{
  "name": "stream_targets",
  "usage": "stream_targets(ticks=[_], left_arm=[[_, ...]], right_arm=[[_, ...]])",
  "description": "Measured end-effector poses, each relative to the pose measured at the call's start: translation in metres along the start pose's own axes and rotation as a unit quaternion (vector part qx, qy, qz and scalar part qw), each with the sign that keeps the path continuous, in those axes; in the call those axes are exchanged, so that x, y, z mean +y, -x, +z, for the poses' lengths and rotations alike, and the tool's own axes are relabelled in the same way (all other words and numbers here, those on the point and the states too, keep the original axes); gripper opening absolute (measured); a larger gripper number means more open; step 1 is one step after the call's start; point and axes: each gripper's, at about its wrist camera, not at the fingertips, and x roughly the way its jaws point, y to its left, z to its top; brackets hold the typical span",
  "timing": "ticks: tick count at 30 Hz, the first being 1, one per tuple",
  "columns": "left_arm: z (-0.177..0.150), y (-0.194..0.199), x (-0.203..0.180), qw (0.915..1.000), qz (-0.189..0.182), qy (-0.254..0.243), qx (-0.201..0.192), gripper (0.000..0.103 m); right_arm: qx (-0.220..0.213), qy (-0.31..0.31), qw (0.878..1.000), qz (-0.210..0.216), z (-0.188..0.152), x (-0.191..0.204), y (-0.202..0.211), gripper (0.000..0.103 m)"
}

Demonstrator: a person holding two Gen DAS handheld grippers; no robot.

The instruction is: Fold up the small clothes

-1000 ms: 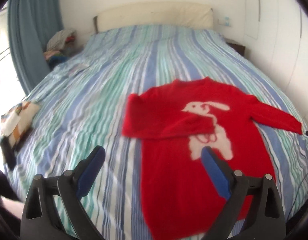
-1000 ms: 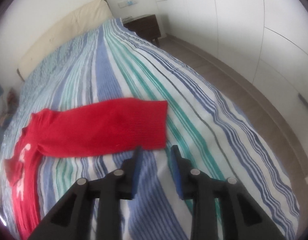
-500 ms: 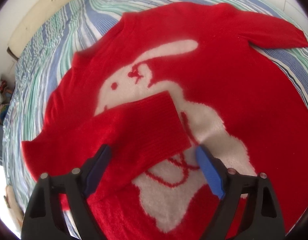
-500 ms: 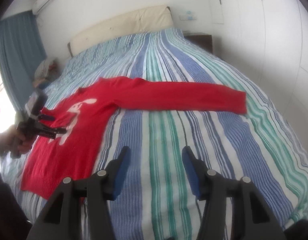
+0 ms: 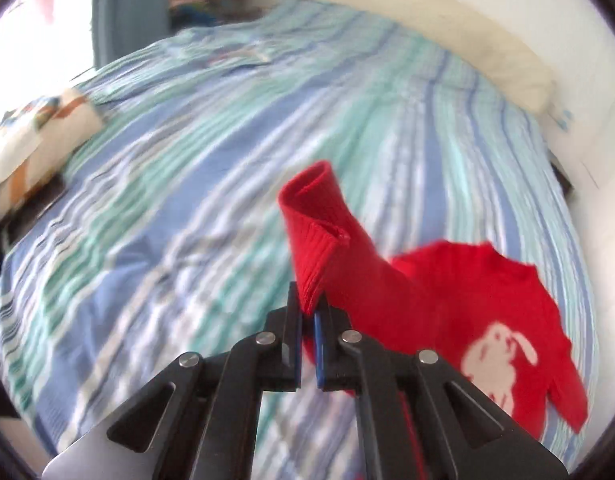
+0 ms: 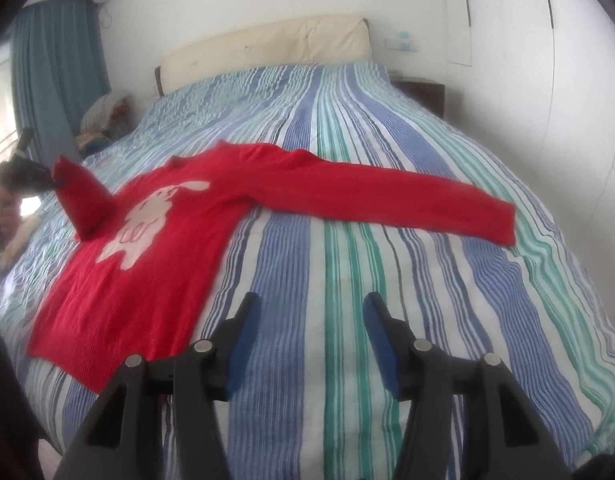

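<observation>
On the striped blue-green bedspread (image 6: 347,240), the red knitted sweater with a white rabbit (image 6: 147,248) lies flat. The left gripper (image 5: 307,312), wide open a moment ago, now pinches its cuff (image 5: 311,216) and lifts that sleeve; the right gripper (image 6: 307,332) hovers half-open, empty.

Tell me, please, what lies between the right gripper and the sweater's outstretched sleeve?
Only bare striped bedcover: the right wrist view shows nothing else between the open right gripper and the sleeve.
</observation>
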Motion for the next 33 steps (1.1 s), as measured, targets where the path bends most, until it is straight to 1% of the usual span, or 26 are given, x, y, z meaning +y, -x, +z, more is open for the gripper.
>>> stream_targets(ticks=[2, 4, 6, 8, 10, 12, 14, 18, 19, 21, 22, 23, 25, 26, 27, 28, 29, 31, 33], left_arm=[[0.006, -0.013, 0.053, 0.9973, 0.052, 0.052, 0.012, 0.003], [-0.002, -0.026, 0.086, 0.9933, 0.085, 0.074, 0.026, 0.003], [-0.016, -0.036, 0.103, 0.9914, 0.092, 0.085, 0.035, 0.003], [-0.027, -0.042, 0.113, 0.9898, 0.089, 0.101, 0.044, 0.003], [-0.032, -0.049, 0.119, 0.9890, 0.089, 0.109, 0.046, 0.003], [-0.034, -0.055, 0.125, 0.9885, 0.101, 0.104, 0.043, 0.003], [-0.039, -0.063, 0.133, 0.9868, 0.108, 0.109, 0.052, 0.003], [-0.053, -0.080, 0.152, 0.9813, 0.113, 0.136, 0.076, 0.004], [-0.055, -0.083, 0.155, 0.9801, 0.115, 0.142, 0.078, 0.009], [-0.056, -0.080, 0.156, 0.9800, 0.115, 0.145, 0.073, 0.013], [-0.055, -0.077, 0.156, 0.9795, 0.121, 0.144, 0.072, 0.025], [-0.054, -0.073, 0.156, 0.9789, 0.127, 0.142, 0.072, 0.043], [-0.054, -0.060, 0.157, 0.9776, 0.150, 0.133, 0.063, 0.064], [-0.055, -0.051, 0.155, 0.9785, 0.156, 0.124, 0.056, 0.067], [-0.057, -0.041, 0.152, 0.9811, 0.149, 0.112, 0.051, 0.067], [-0.061, -0.030, 0.147, 0.9849, 0.133, 0.099, 0.050, 0.067], [-0.067, -0.019, 0.139, 0.9889, 0.112, 0.083, 0.051, 0.067], [-0.086, 0.006, 0.116, 0.9956, 0.065, 0.039, 0.055, 0.068], [-0.114, 0.030, 0.082, 0.9975, 0.014, -0.019, 0.067, 0.072]], right_arm=[[0.006, 0.001, 1.000, 0.004, -0.001, 0.003, -0.004, 0.053], [0.010, 0.009, 1.000, 0.006, -0.003, 0.007, -0.006, 0.053], [0.012, 0.021, 1.000, 0.004, -0.005, 0.013, -0.009, 0.053], [0.016, 0.033, 0.999, 0.001, -0.007, 0.017, -0.011, 0.053], [0.022, 0.044, 0.999, -0.003, -0.010, 0.021, -0.015, 0.053], [0.028, 0.054, 0.998, -0.007, -0.012, 0.024, -0.018, 0.053], [0.031, 0.062, 0.998, -0.009, -0.014, 0.026, -0.021, 0.053], [0.036, 0.070, 0.997, -0.013, -0.018, 0.029, -0.023, 0.053], [0.038, 0.070, 0.997, -0.014, -0.018, 0.028, -0.024, 0.053], [0.039, 0.070, 0.997, -0.018, -0.018, 0.028, -0.025, 0.053], [0.040, 0.070, 0.997, -0.019, -0.019, 0.027, -0.025, 0.053], [0.041, 0.069, 0.997, -0.020, -0.019, 0.027, -0.026, 0.053], [0.041, 0.069, 0.997, -0.024, -0.019, 0.026, -0.026, 0.053], [0.040, 0.068, 0.997, -0.026, -0.019, 0.026, -0.025, 0.053], [0.039, 0.067, 0.997, -0.028, -0.018, 0.025, -0.025, 0.053], [0.038, 0.065, 0.997, -0.029, -0.017, 0.024, -0.024, 0.056], [0.038, 0.060, 0.997, -0.027, -0.017, 0.022, -0.023, 0.059], [0.041, 0.047, 0.998, -0.016, -0.015, 0.020, -0.020, 0.059], [0.048, 0.034, 0.998, 0.005, -0.012, 0.018, -0.015, 0.059]])
